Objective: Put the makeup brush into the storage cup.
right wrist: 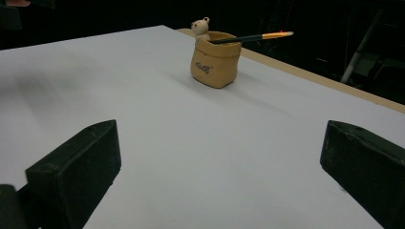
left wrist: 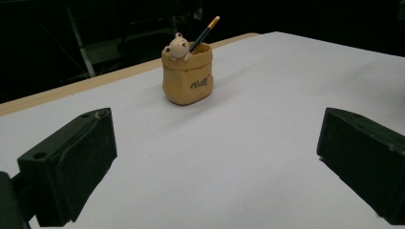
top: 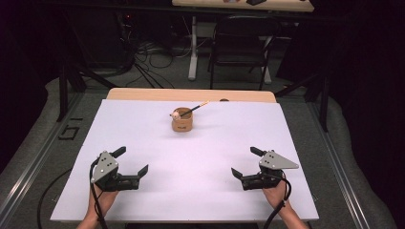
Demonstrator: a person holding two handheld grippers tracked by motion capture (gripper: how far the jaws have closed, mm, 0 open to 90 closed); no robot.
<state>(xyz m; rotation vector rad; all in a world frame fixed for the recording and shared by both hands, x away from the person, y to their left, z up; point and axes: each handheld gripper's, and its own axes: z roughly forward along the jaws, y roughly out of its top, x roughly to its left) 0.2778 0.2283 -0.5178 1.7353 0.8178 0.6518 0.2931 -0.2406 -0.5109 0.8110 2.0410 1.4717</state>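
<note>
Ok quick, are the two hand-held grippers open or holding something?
Left hand-held gripper: open, holding nothing.
Right hand-held gripper: open, holding nothing.

A: The white table sheet (top: 200, 157) is evenly bright and the room behind it nearly black. No glare.

B: Beyond the jaws, the tan pot (left wrist: 187, 78) casts a soft shadow, so light probably falls from above. The jaws themselves, closest to each lens, look slightly soft; the high view is grainy.
</note>
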